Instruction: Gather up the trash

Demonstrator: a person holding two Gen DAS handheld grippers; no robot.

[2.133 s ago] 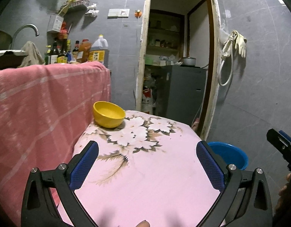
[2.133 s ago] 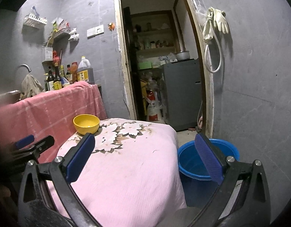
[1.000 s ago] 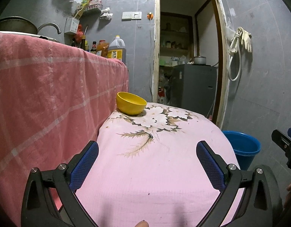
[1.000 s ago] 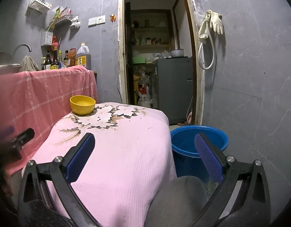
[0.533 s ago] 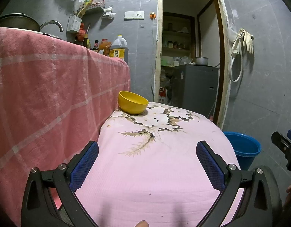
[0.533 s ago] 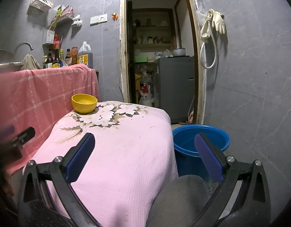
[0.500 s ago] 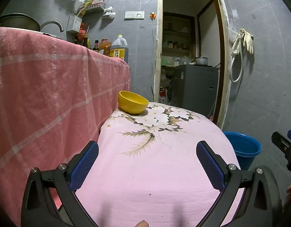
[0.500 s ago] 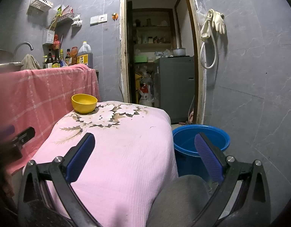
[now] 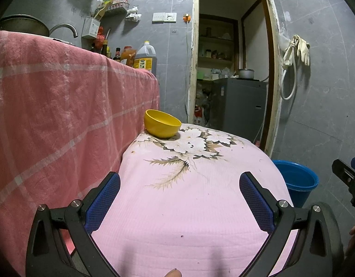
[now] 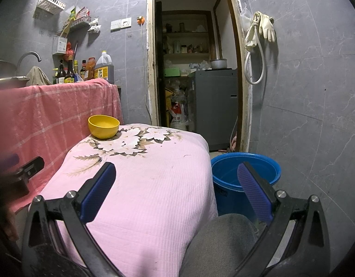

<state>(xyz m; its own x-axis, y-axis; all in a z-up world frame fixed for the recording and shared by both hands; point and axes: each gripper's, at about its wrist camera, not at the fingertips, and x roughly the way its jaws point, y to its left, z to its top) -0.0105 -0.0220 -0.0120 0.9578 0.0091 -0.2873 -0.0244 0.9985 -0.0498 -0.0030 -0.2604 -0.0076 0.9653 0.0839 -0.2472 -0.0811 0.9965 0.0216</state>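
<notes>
Since half a second ago almost nothing has shifted in either view; against two seconds back, both cameras sit lower, so the pink cloth wall fills more of my left frame.

Through the left wrist camera, I see my left gripper [image 9: 179, 198] spread wide, its blue pads empty, low in the frame over the surface [image 9: 200, 207], which is draped in a pink cloth with a white flower print. A yellow bowl [image 9: 162, 123] stands at the far corner of that surface, centre of the frame, just beside the pink checked cloth [image 9: 62, 120] hanging down the left side. The bowl is plain, round and glossy, and I cannot see into it from this angle. A blue bucket [image 9: 297, 180] stands on the floor at right, beyond the surface's edge. The tip of my right gripper [image 9: 346, 177] pokes in at the right border.

Through the right wrist camera, my right gripper [image 10: 177, 191] is also spread with nothing between its pads. The yellow bowl [image 10: 103, 126] sits left of centre, upright; its inside looks bare as far as I can make out. The blue bucket [image 10: 223, 191] stands at lower right, close against the surface [image 10: 154, 184], open-topped. I can pick out no loose trash on the cloth beyond small specks.
</notes>
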